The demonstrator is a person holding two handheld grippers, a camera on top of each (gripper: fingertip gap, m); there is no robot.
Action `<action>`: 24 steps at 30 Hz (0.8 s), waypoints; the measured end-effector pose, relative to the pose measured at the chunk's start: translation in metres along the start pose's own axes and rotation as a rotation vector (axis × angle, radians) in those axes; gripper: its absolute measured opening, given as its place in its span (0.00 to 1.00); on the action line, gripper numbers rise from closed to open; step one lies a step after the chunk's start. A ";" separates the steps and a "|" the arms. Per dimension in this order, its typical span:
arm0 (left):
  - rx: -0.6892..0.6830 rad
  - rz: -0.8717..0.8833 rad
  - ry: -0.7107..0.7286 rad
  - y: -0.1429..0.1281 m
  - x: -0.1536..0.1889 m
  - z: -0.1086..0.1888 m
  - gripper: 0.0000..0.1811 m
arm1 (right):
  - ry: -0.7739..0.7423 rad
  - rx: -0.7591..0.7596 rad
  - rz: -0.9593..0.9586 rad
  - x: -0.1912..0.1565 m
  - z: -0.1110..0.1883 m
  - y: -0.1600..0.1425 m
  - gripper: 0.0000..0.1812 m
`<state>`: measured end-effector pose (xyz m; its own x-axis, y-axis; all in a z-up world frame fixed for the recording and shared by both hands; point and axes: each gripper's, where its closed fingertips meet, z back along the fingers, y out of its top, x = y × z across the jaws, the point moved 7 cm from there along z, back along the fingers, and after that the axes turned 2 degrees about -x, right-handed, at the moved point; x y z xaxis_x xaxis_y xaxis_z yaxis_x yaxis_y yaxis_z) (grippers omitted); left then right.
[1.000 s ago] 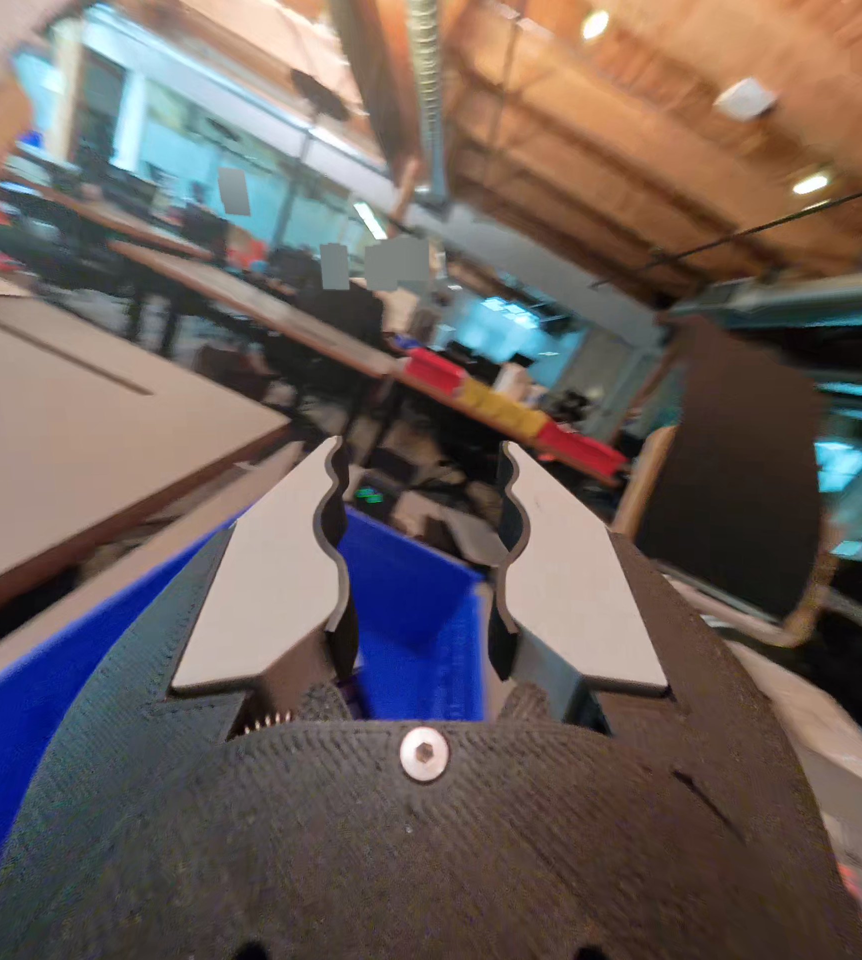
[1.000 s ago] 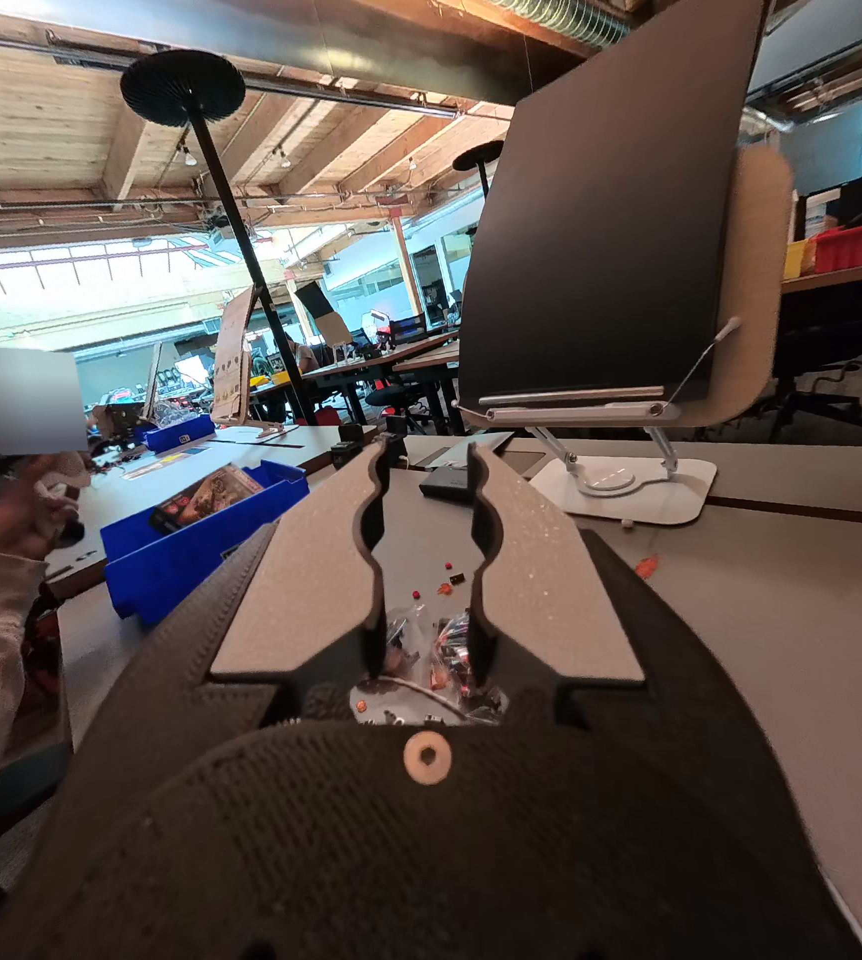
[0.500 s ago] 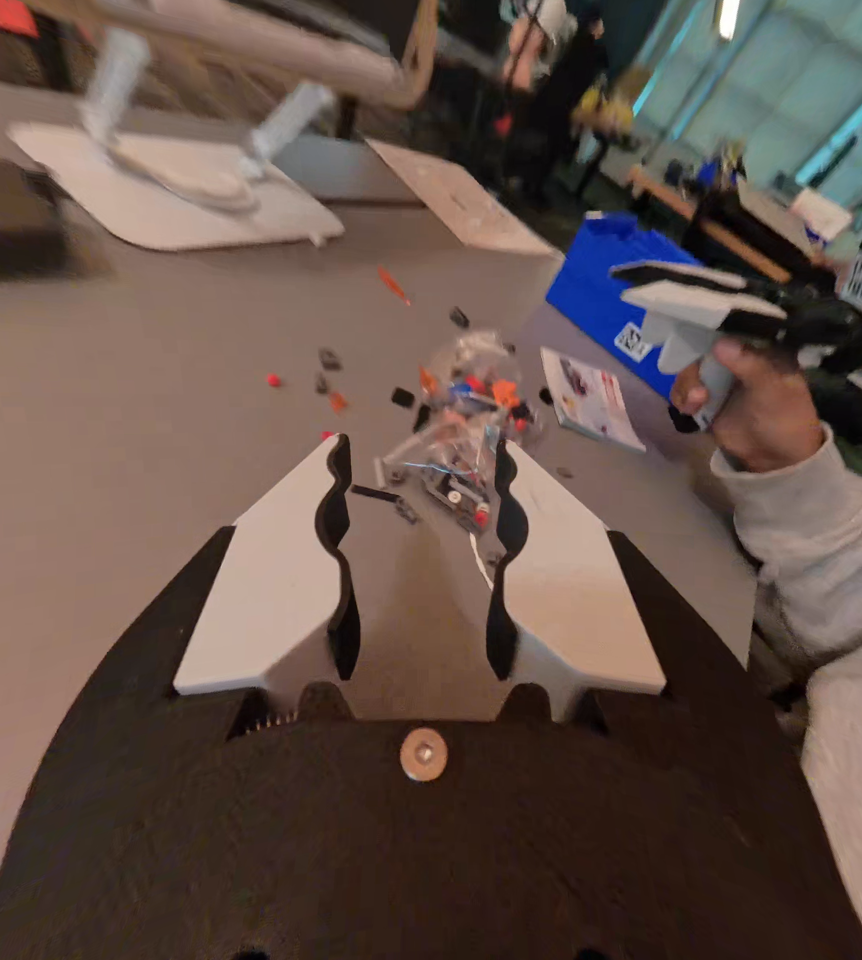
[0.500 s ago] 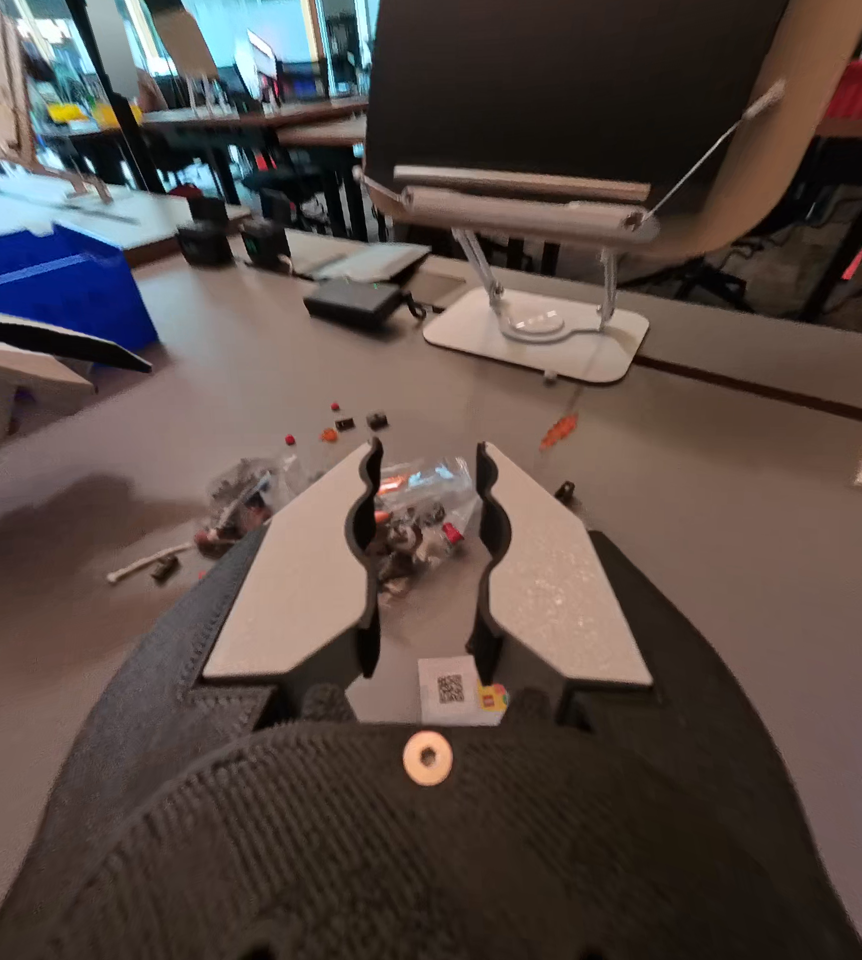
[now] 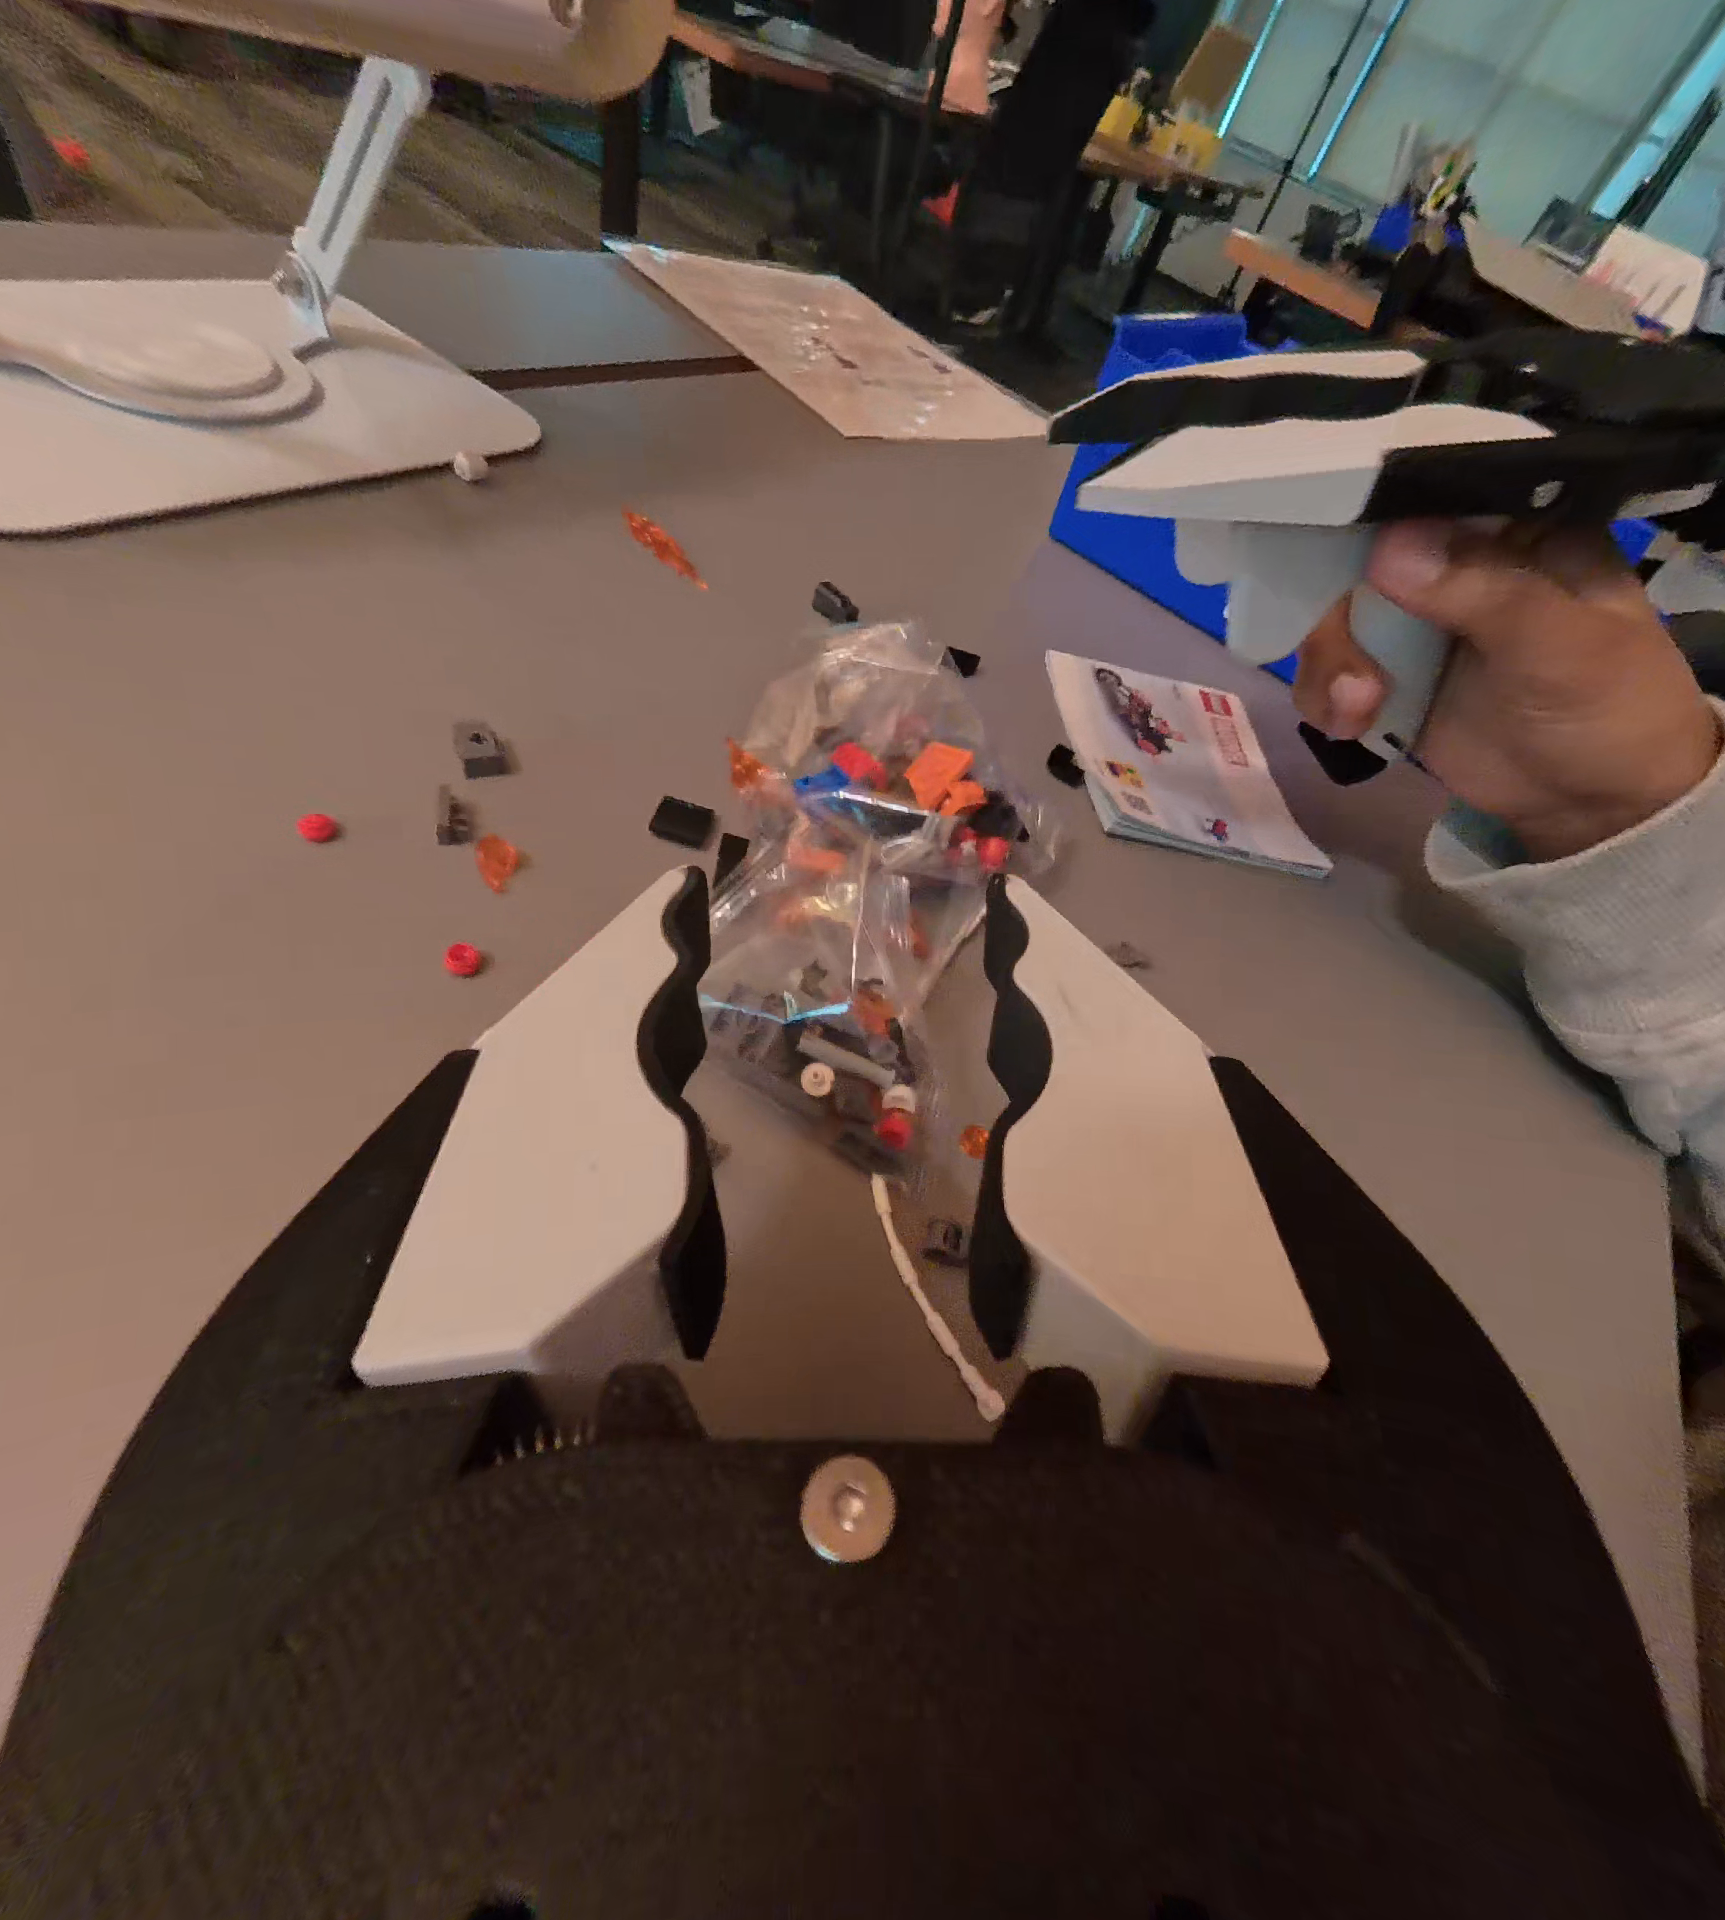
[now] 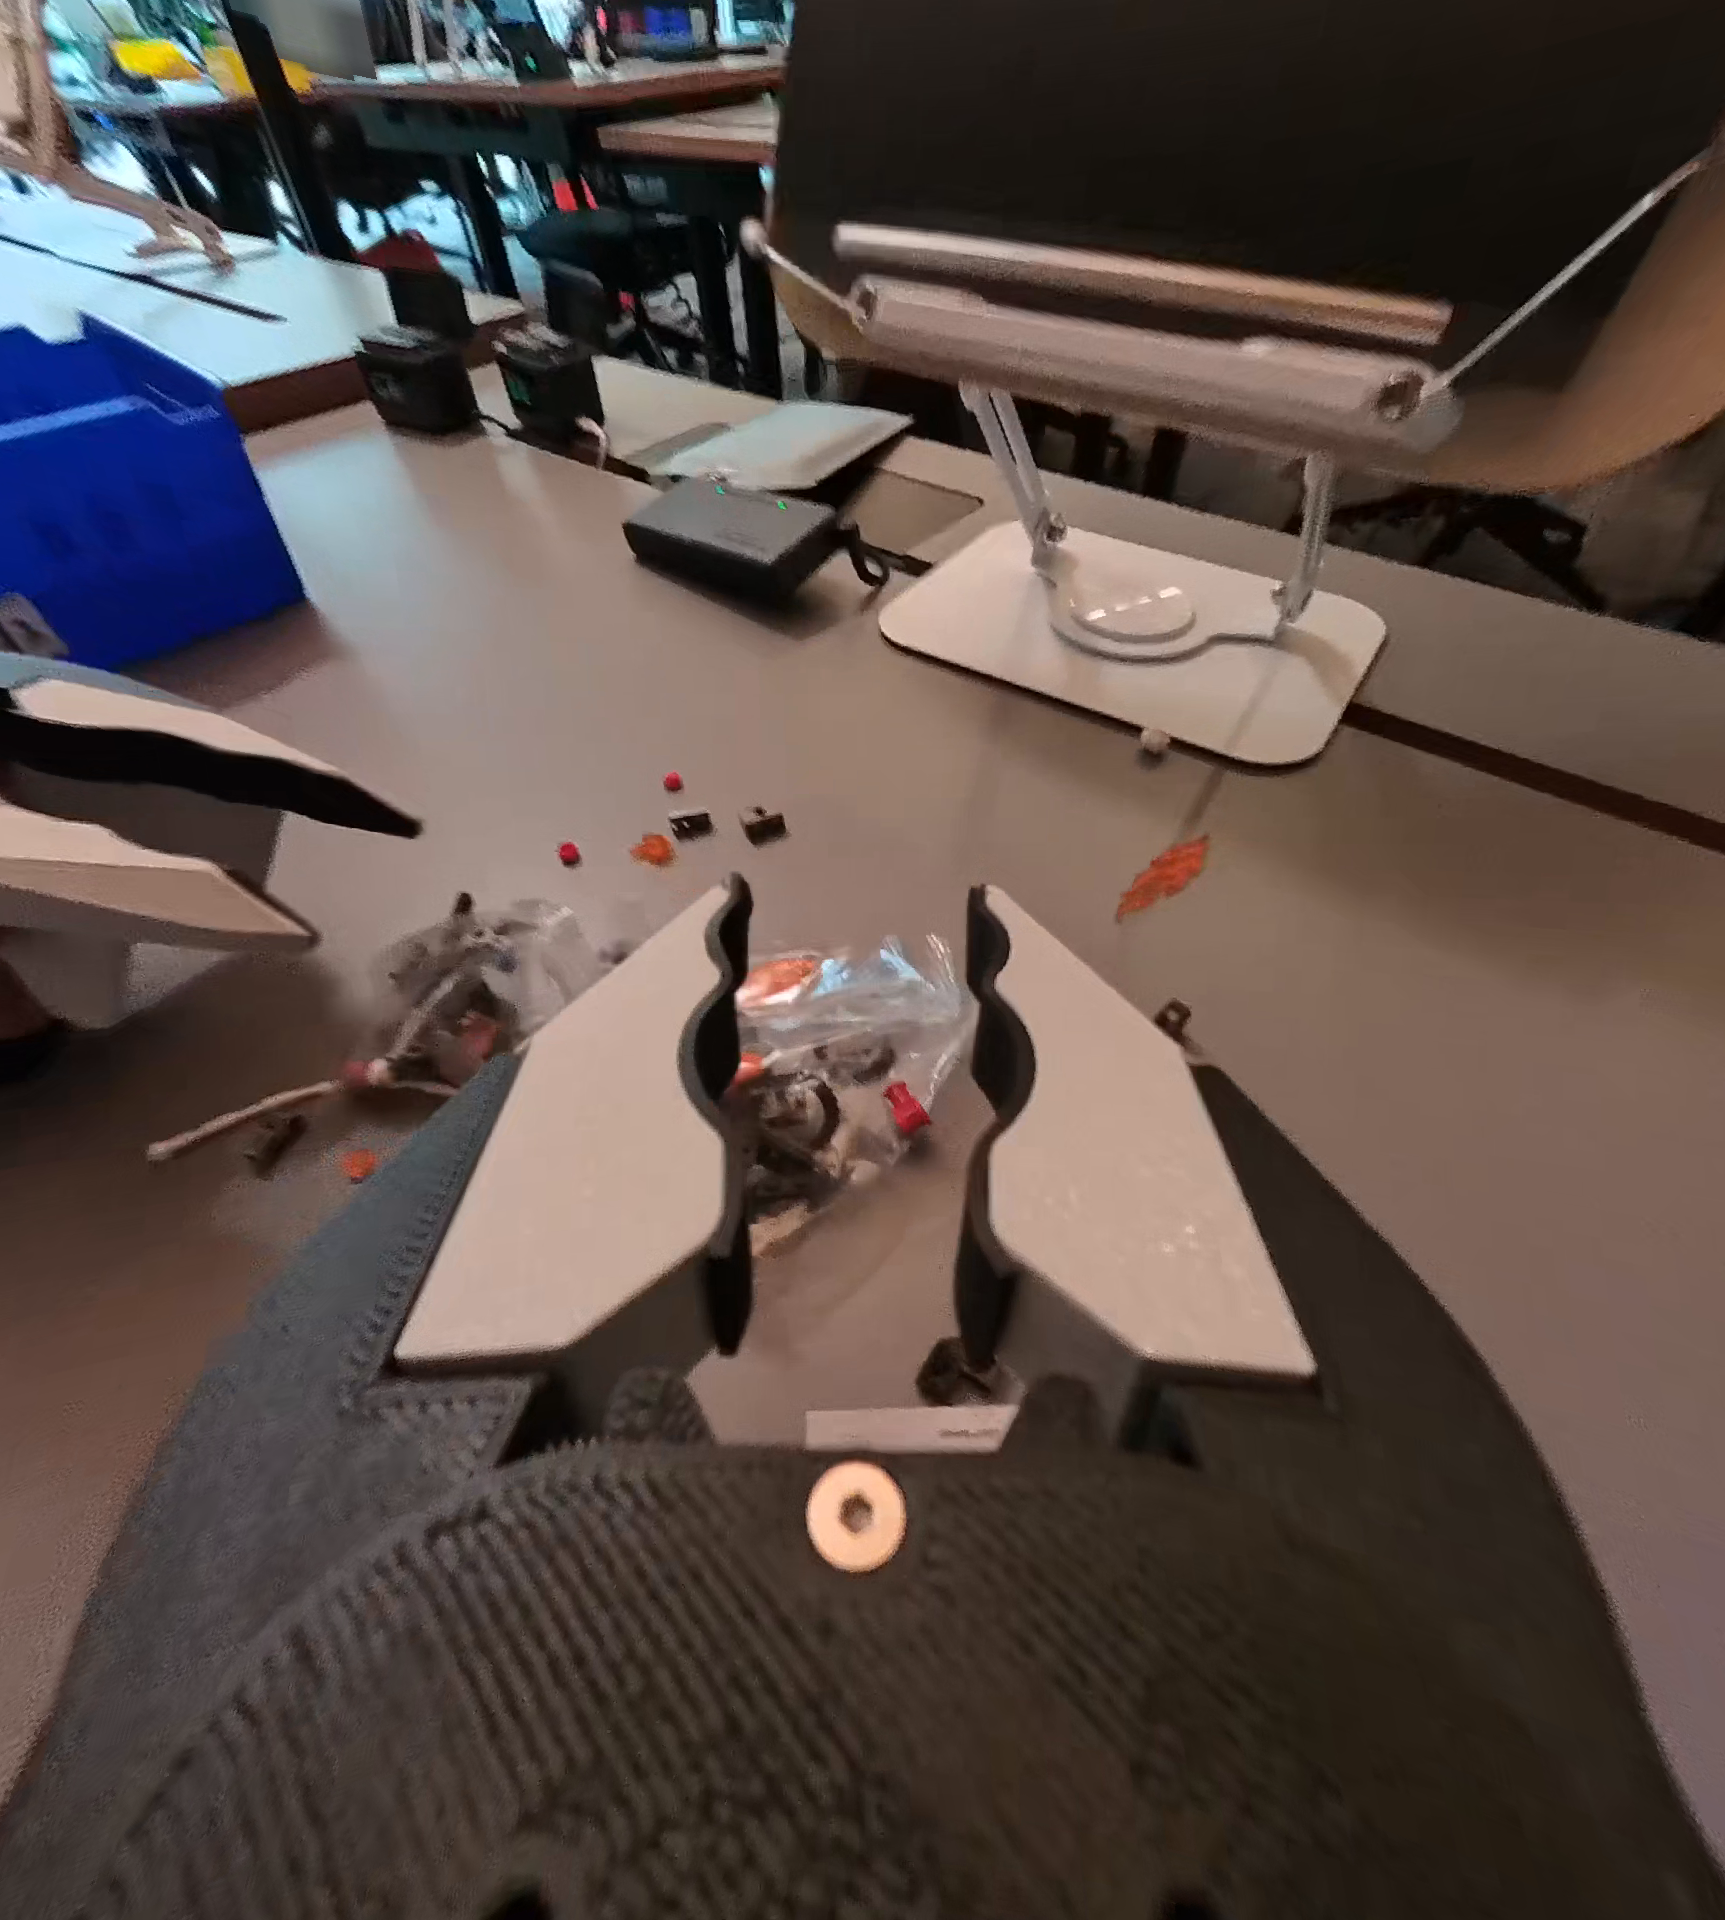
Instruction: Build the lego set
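Note:
Two clear plastic bags of lego pieces lie on the grey table (image 5: 162, 1039). In the left wrist view the nearer bag (image 5: 822, 1029) lies between my open left gripper's (image 5: 842, 894) fingers and the farther bag (image 5: 889, 769) lies beyond the tips. My right gripper (image 6: 853, 904) is open and empty above one bag (image 6: 847, 1049); the other bag (image 6: 484, 987) lies to its left. Loose red, orange and black pieces (image 5: 479, 790) are scattered around. The instruction booklet (image 5: 1180, 764) lies at the right. The right gripper also shows in the left wrist view (image 5: 1097, 457), held by a hand.
A white tablet stand (image 6: 1138, 634) with a dark screen is at the back of the table. A blue bin (image 6: 79, 499) stands at the left edge, a black box with a cable (image 6: 733, 535) behind the pieces. A white cord (image 5: 925, 1299) lies near my left gripper.
Both grippers tilted down from looking across the room to looking at the table. They have moved closer over the bags of pieces. Both stay open.

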<state>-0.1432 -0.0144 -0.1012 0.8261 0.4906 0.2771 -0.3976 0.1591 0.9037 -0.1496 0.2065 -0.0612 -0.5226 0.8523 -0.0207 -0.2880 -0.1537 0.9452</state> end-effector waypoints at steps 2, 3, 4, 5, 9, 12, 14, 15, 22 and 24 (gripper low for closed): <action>-0.014 -0.042 0.016 -0.003 0.004 0.001 0.29 | 0.000 -0.040 -0.027 0.003 -0.008 -0.011 0.23; 0.009 -0.065 0.036 -0.003 0.005 0.005 0.27 | 0.017 -0.046 -0.058 0.004 -0.010 -0.013 0.23; 0.051 -0.072 0.043 -0.001 0.006 0.009 0.26 | 0.032 -0.040 -0.087 0.005 -0.012 -0.012 0.23; 0.097 -0.057 0.042 0.000 0.006 0.014 0.26 | 0.040 -0.029 -0.107 0.008 -0.014 -0.009 0.22; 0.154 0.047 0.019 -0.001 0.000 0.025 0.25 | -0.015 -0.108 -0.129 0.048 -0.035 -0.001 0.18; 0.176 0.054 0.027 -0.001 -0.001 0.027 0.25 | -0.056 -0.222 -0.125 0.085 -0.064 -0.004 0.16; 0.176 0.054 0.022 -0.001 -0.001 0.027 0.25 | -0.067 -0.310 -0.118 0.104 -0.087 -0.012 0.16; 0.177 0.053 0.020 -0.001 -0.001 0.027 0.25 | -0.056 -0.353 -0.118 0.110 -0.099 -0.017 0.17; 0.141 0.028 0.010 -0.001 0.002 0.023 0.25 | 0.007 -0.528 -0.083 0.114 -0.144 -0.028 0.12; 0.141 0.028 0.013 -0.001 0.002 0.023 0.25 | 0.046 -0.530 -0.065 0.107 -0.151 -0.026 0.09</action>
<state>-0.1320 -0.0333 -0.0942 0.8099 0.5041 0.2998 -0.3600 0.0237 0.9327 -0.3189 0.2260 -0.1370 -0.5212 0.8476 -0.0992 -0.6803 -0.3425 0.6480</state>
